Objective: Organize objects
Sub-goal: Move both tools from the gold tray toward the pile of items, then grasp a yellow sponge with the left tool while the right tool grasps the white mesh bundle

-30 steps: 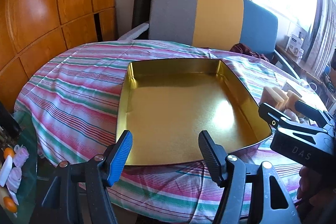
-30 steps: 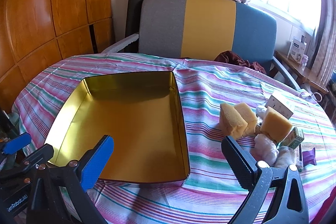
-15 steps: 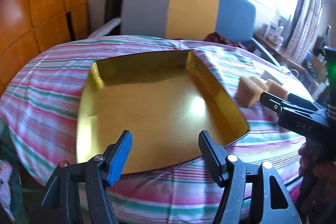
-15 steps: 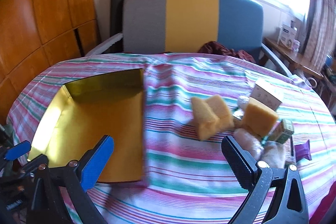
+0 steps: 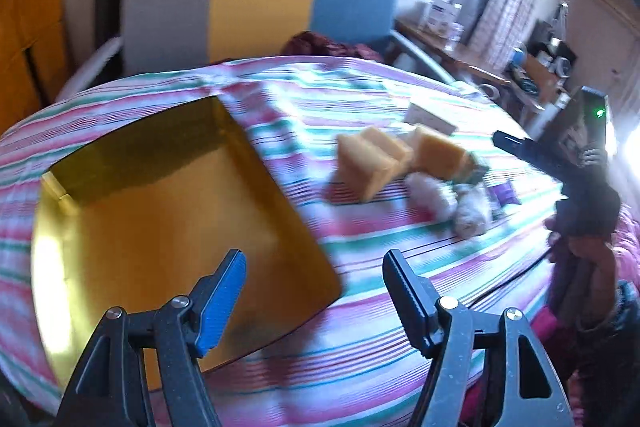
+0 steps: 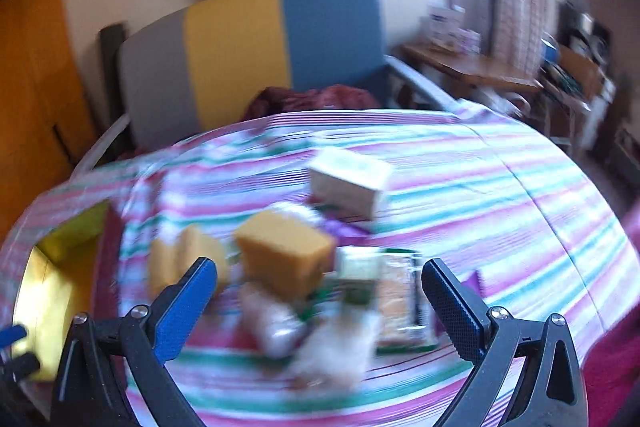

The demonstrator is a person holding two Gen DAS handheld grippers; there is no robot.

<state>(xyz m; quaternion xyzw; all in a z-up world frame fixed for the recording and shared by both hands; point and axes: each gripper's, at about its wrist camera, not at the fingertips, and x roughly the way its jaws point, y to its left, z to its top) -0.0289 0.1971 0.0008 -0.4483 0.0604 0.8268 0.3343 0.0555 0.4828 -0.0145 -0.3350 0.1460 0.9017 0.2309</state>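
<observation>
While my right gripper (image 6: 320, 295) hovers with fingers wide and empty over the yellow sponge blocks (image 6: 286, 253) right of the gold metal tray (image 5: 160, 227), my left gripper (image 5: 314, 277) gapes over that tray's near corner.

Striped table (image 5: 360, 339), gold tray (image 5: 168, 227); sponges (image 5: 372, 159), white box (image 6: 348, 183)

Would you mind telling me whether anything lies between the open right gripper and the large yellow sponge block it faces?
Nothing visible blocks it. The right gripper is open, with the large yellow sponge block just beyond its fingers. Blurred pale wrapped bundles lie nearer and lower, crowding the block's base. The empty gold metal tray lies off to the left.
</observation>
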